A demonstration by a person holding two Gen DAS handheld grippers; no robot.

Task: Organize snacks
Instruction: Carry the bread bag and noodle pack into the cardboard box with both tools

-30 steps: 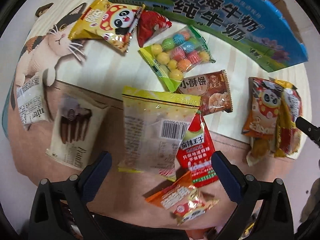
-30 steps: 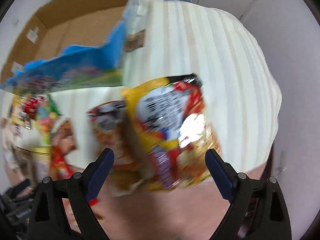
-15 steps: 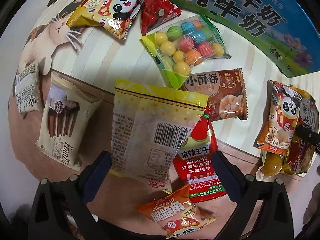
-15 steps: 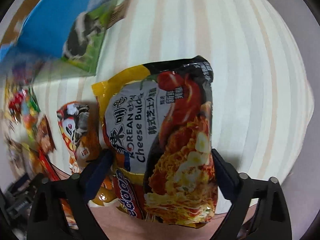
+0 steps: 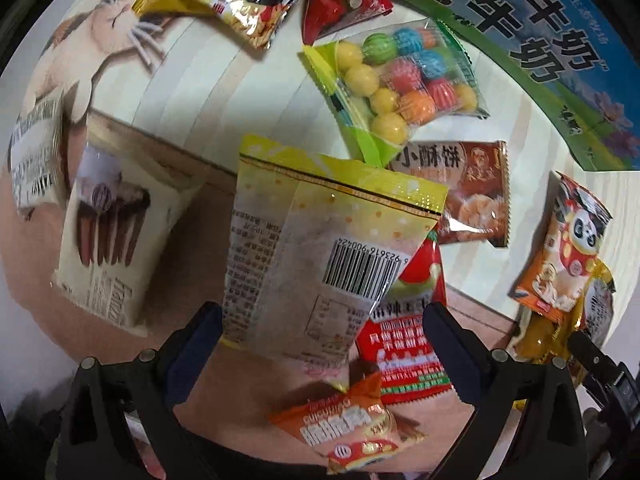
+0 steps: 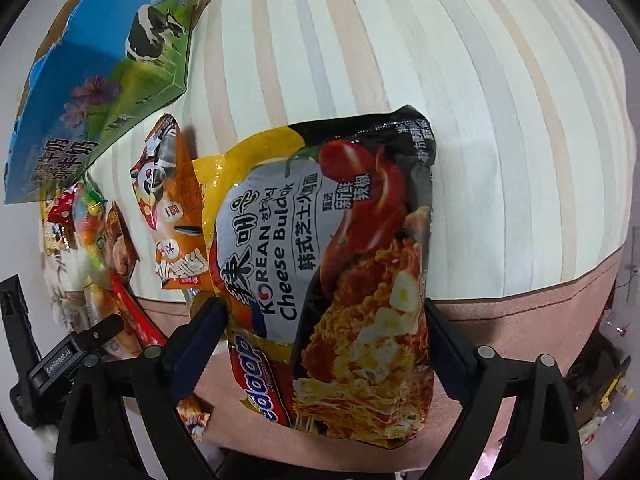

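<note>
Bare striped cloth (image 6: 500, 140) lies open right of the noodle pack (image 6: 332, 264). Left of it, the panda pack (image 6: 172, 208) and milk carton (image 6: 100, 80) block passage. Packets crowd around the barcode bag (image 5: 320, 248).

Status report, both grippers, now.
Left gripper open, straddling yellow-topped snack bag. Right gripper open around Korean cheese noodle pack. Orange panda packet touching the pack's left edge.

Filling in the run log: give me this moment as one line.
left gripper: open around yellow-topped pouch | right gripper: open around noodle packet | milk carton: far left | snacks on striped cloth
</note>
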